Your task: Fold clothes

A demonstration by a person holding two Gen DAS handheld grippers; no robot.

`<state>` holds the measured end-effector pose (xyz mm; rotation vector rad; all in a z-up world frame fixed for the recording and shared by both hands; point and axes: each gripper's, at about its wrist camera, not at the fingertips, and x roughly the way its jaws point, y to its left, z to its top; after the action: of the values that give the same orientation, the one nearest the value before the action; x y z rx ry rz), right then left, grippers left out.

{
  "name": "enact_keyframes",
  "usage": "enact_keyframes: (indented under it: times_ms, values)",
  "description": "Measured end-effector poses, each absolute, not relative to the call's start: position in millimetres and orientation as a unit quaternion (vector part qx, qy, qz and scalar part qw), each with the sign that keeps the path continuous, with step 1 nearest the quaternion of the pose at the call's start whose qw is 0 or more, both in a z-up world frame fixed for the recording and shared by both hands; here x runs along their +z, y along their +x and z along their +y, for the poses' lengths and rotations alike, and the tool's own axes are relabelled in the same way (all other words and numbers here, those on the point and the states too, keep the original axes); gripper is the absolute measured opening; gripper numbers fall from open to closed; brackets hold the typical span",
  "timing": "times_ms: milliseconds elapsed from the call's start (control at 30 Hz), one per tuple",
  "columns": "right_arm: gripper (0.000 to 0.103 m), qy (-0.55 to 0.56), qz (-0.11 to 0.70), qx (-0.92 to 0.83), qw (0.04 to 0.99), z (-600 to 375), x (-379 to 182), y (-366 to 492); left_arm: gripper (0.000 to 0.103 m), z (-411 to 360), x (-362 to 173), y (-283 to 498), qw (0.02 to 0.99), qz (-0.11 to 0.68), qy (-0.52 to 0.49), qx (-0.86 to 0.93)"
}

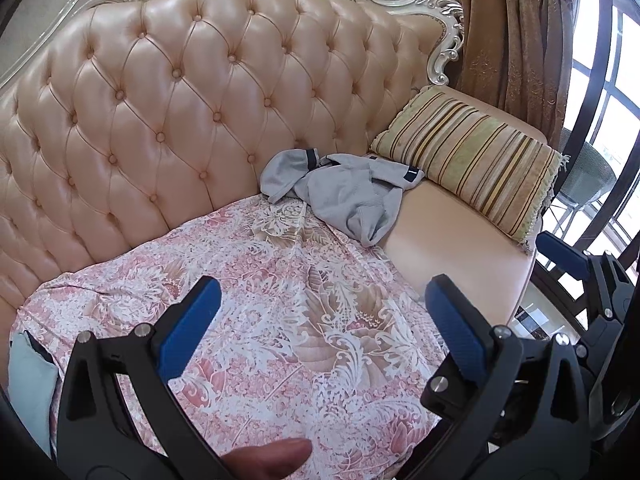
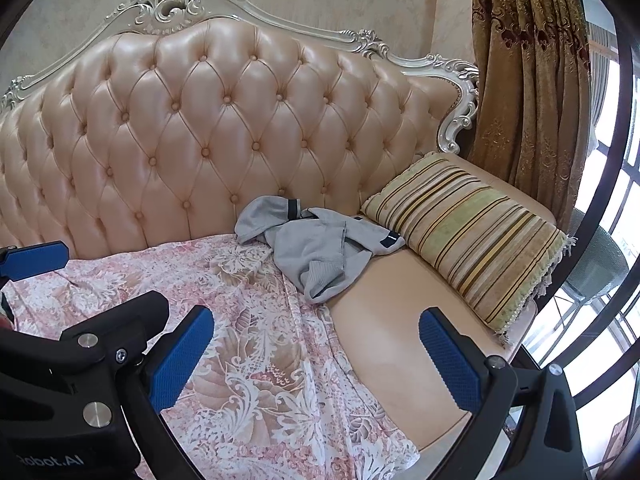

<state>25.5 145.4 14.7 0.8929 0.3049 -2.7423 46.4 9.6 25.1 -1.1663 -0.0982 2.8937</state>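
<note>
A crumpled grey garment [image 1: 344,196] with dark trim lies at the back of the sofa seat, against the tufted backrest; it also shows in the right wrist view [image 2: 316,248]. My left gripper [image 1: 320,296] is open and empty, hovering over the pink floral cloth [image 1: 260,300], well short of the garment. My right gripper [image 2: 316,328] is open and empty, above the seat in front of the garment. The right gripper's finger shows in the left wrist view [image 1: 560,254] at the right edge. The left gripper's finger shows in the right wrist view [image 2: 36,258] at the left edge.
A pink floral cloth [image 2: 248,344] covers the left part of the peach leather sofa seat [image 2: 392,332]. A striped cushion [image 1: 468,160] lies at the right end. A brown curtain [image 1: 516,40] and a window stand to the right. A pale blue item [image 1: 28,380] lies at the left edge.
</note>
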Motion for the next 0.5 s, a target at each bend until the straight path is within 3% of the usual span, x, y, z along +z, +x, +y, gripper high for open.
enact_keyframes:
  times_ms: [500]
  values:
    - [0.103, 0.311, 0.097, -0.937, 0.124, 152.4, 13.1, 28.7, 0.102, 15.1, 20.9, 49.9, -0.001, -0.037, -0.378, 0.925]
